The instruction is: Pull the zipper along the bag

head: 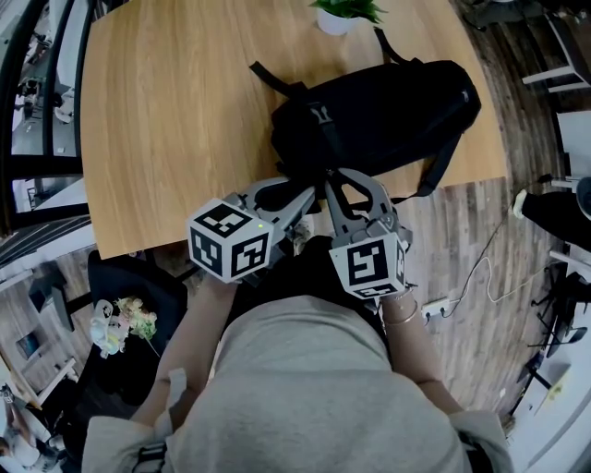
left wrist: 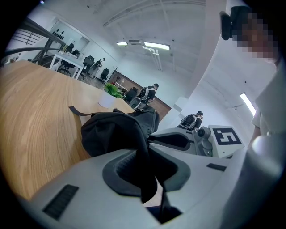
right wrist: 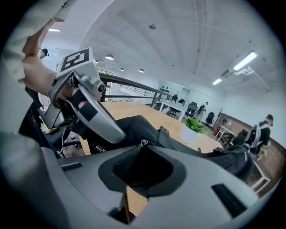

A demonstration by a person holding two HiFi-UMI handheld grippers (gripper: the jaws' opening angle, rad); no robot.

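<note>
Head view shows one black fabric backpack (head: 379,111) lying flat on one light wooden desk (head: 166,120). It lies just beside the one white pot (head: 337,18) with a green plant, on the pot's side toward the person. Two grippers meet at the backpack's end farthest from the pot, close to each other.

The left gripper (head: 309,196) is pressed together on a fold of the backpack's black fabric and holds it taut. The right gripper (head: 331,177) seems to pinch one small metal zipper pull (right wrist: 141,143), and only its ring shows above the pads.

I think the main risk is that the pull slips out. It is small and is held only at the very tips, so a pull at a wrong angle could free it. A second risk is the fabric fold sliding out of the left gripper. Then the backpack would follow the pull away from the pot, toward the desk edge, and the zipper would not run. Loose fabric could also bunch and jam the slider.
</note>
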